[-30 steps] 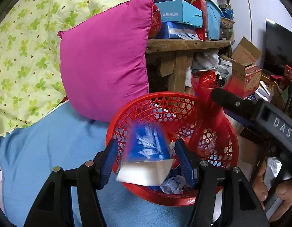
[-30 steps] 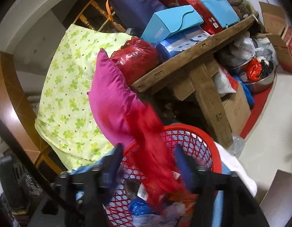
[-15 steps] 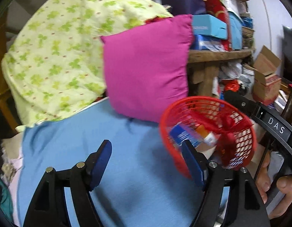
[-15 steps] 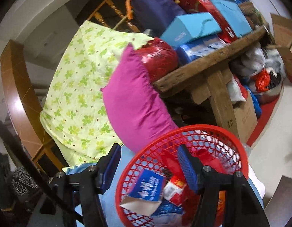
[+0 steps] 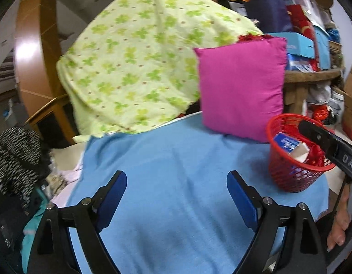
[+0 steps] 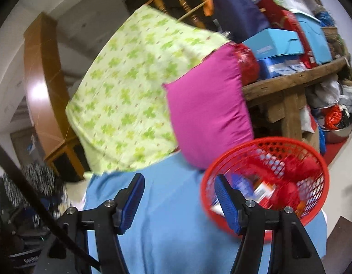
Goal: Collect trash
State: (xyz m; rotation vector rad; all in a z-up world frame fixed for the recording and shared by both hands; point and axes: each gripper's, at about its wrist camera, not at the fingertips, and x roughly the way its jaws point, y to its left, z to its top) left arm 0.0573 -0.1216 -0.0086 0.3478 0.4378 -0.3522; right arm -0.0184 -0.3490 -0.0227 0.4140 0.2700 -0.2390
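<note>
A red mesh basket [image 5: 287, 178] stands on the blue sheet [image 5: 176, 159] at the right, holding a blue and white packet [image 5: 286, 142] and red wrappers. It also shows in the right wrist view [image 6: 312, 159], blurred, with mixed trash inside. My left gripper [image 5: 177, 194] is open and empty, over the blue sheet to the left of the basket. My right gripper [image 6: 179, 198] is open and empty, beside the basket's left rim. The right gripper's body [image 5: 331, 143] crosses over the basket in the left wrist view.
A magenta pillow [image 5: 242, 86] leans behind the basket, against a green clover-print quilt [image 5: 139, 64]. A wooden table [image 6: 290, 84] piled with boxes stands at the right. Black and white clothing [image 5: 14, 155] lies at the left edge of the bed.
The left gripper let the blue and white packet fall into the basket, then pulled back and left. The right gripper dropped the red wrapper in and swung left too.
</note>
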